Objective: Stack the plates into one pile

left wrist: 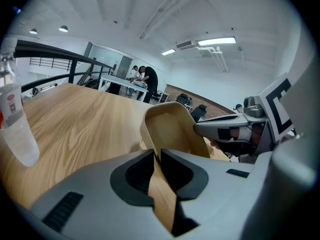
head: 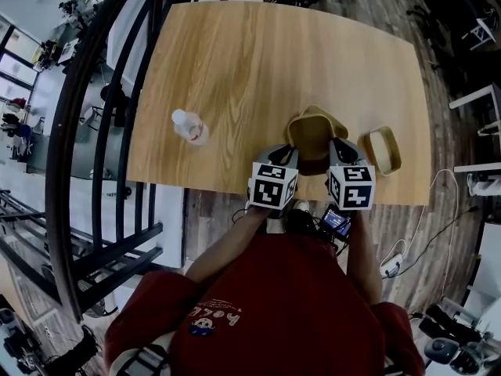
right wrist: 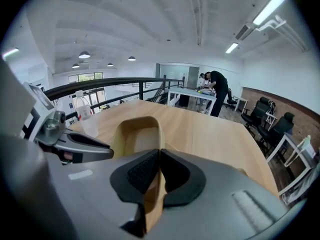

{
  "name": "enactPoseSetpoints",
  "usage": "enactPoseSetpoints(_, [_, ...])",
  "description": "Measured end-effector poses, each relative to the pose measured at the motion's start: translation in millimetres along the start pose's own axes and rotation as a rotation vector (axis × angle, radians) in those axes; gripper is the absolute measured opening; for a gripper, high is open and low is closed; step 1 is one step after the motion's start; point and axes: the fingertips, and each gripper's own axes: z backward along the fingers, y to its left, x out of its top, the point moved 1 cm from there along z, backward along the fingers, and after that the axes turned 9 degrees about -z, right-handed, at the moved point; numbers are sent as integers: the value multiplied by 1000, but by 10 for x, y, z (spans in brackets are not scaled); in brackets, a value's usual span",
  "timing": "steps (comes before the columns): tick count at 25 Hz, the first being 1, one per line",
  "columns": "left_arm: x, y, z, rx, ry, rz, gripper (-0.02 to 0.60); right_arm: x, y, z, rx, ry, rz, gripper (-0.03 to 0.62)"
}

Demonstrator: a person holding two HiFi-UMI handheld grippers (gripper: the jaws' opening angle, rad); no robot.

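The person's forearms reach forward side by side over the near edge of the tabletop, right of its middle, with both grippers angled downward. Between them is the oblong wooden plate, its long axis pointing toward the far edge. The left gripper is clamped on its near-left rim and the right gripper on its near-right rim. A second plate lies near the near right corner.

A tan wooden plate with rounded corners is tilted above the bench's near edge, pinched at its rim. A second plate lies flat just right of it.
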Motion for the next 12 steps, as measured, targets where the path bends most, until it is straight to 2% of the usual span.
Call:
enactPoseSetpoints(8, [129, -240, -259, 73, -2, 57, 51, 128, -388, -140, 74, 20, 71, 28])
enactPoseSetpoints(12, [199, -424, -381, 108, -8, 121, 51, 220, -588, -216, 117, 23, 118, 28])
